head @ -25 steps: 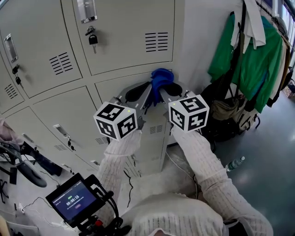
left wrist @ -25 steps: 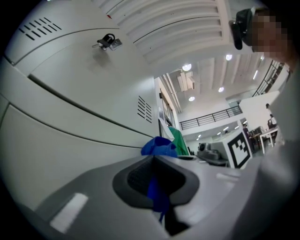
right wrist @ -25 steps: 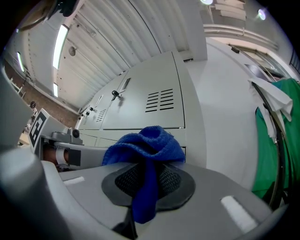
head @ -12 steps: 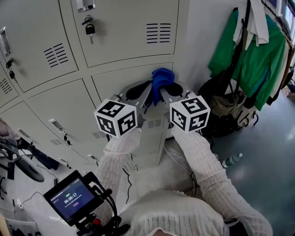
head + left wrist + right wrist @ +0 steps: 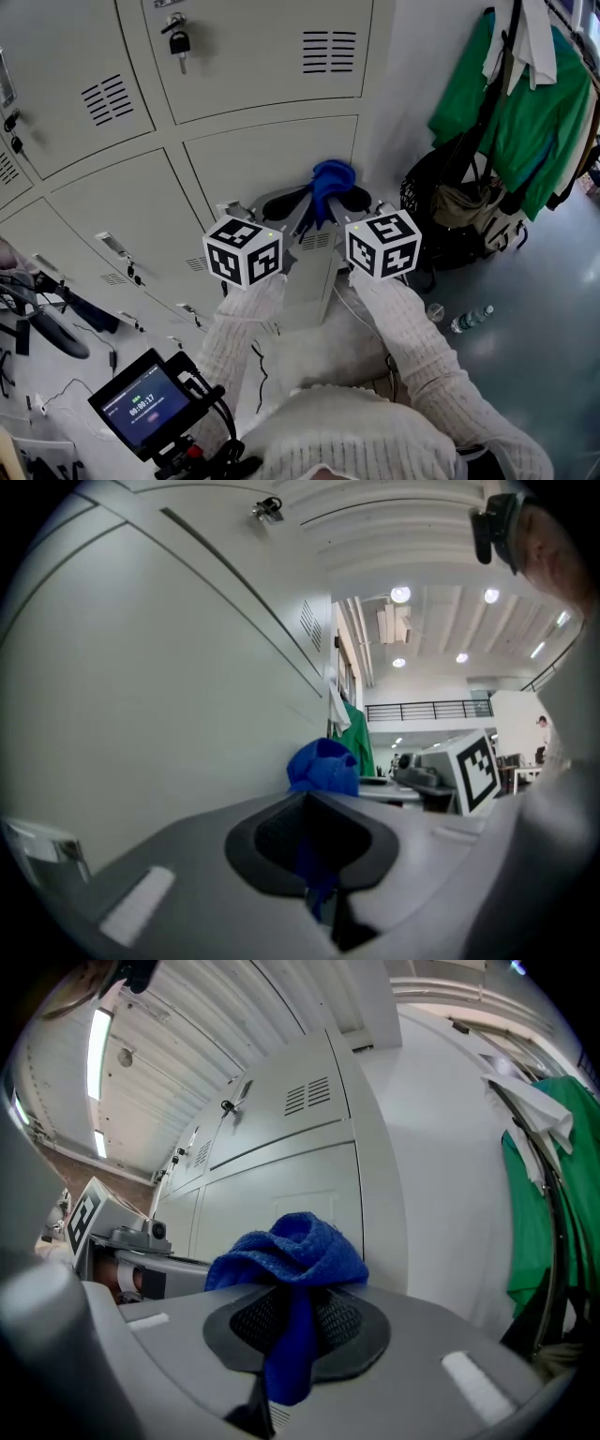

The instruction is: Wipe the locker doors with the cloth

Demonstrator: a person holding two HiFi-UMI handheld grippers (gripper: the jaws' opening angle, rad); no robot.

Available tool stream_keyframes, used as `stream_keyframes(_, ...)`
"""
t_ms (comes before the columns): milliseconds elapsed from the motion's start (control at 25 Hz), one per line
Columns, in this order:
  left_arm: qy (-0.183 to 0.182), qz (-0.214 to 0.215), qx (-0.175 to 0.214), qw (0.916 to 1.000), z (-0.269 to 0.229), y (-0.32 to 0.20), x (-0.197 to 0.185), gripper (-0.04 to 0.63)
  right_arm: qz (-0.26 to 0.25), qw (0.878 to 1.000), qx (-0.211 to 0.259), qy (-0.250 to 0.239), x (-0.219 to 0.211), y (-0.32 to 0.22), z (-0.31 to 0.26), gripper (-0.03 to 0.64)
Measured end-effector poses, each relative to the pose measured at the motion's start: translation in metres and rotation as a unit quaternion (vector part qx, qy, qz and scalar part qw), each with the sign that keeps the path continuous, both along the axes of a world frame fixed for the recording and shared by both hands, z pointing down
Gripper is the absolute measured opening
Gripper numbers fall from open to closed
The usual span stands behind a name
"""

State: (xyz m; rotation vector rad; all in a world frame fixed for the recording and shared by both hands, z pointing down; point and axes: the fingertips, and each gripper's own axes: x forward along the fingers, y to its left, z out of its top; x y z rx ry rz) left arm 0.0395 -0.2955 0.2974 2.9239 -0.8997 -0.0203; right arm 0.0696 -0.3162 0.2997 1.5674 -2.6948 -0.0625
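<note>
White sleeves nearest, left gripper and right gripper side by side, fingers of each pinching the blue cloth, the left seemingly by a thin strip, cloth bunched just before a locker door, green coats beyond at right.

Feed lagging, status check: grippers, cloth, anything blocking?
Left gripper and right gripper both shut on blue knitted cloth. Cloth bunched near cream metal locker door, contact unclear. Nothing blocking.
</note>
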Motion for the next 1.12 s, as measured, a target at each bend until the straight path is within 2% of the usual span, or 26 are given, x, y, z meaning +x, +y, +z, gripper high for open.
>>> stream_keyframes(600,-0.018,-0.007,-0.115,0.9932,0.104,-0.004,-0.002,0.007,-0.003,0.993,-0.116,-0.008,-0.003,-0.002,0.108,0.054)
stream_keyframes(1120,-0.005,-0.024,-0.215,0.9764,0.191,-0.006,-0.005,0.008,-0.001,0.975,-0.221,0.001,-0.007,-0.005,0.204,0.054)
